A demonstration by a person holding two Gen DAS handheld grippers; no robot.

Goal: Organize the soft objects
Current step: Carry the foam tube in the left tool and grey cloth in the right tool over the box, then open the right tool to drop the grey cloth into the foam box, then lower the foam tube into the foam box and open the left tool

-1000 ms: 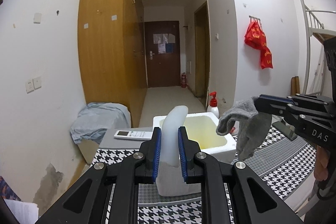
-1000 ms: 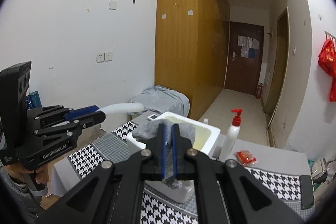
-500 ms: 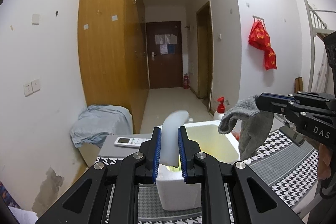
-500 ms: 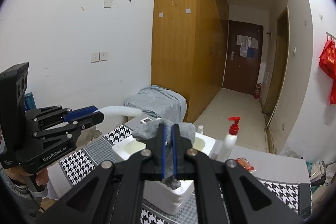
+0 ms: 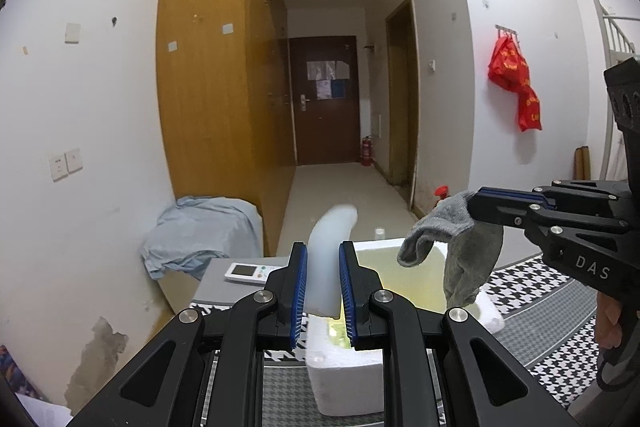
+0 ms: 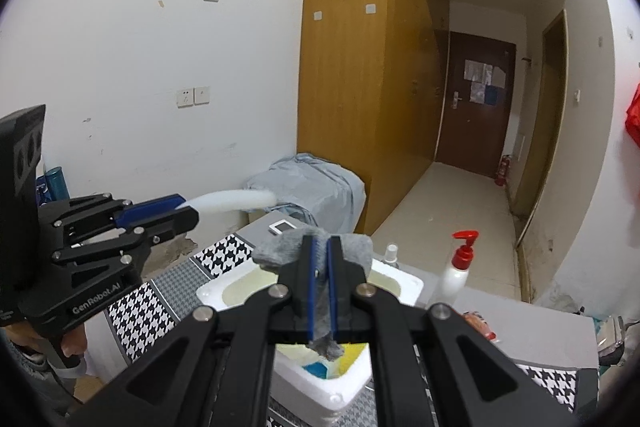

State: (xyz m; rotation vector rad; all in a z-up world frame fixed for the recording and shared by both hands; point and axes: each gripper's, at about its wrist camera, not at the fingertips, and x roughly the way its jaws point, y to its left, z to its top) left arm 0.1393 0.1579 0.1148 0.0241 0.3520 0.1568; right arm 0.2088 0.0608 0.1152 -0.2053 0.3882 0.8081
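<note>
We look down a narrow white-walled corridor toward a dark brown door, with a tall wooden wardrobe (image 5: 216,87) on the left of both views and a table under a black-and-white houndstooth cloth (image 5: 532,291) filling the lower frame. On that cloth sits a white foam box (image 6: 404,283), blocky and matte, its inside yellowish. In the lower middle of the left wrist view, our left gripper (image 5: 323,279) clamps its blue ribbed pads on a smooth, pale, curved foam strip (image 5: 330,247) that arcs upward above the box's near corner. At the right of that view, our right gripper (image 6: 320,279) is pinched tight on a fuzzy grey knit sock (image 5: 460,243), which droops limply over the box opening. A white pump bottle with a red top (image 6: 458,267) stands just beside the box, and a rumpled light blue cloth (image 5: 200,231) lies heaped at the wardrobe's foot.
</note>
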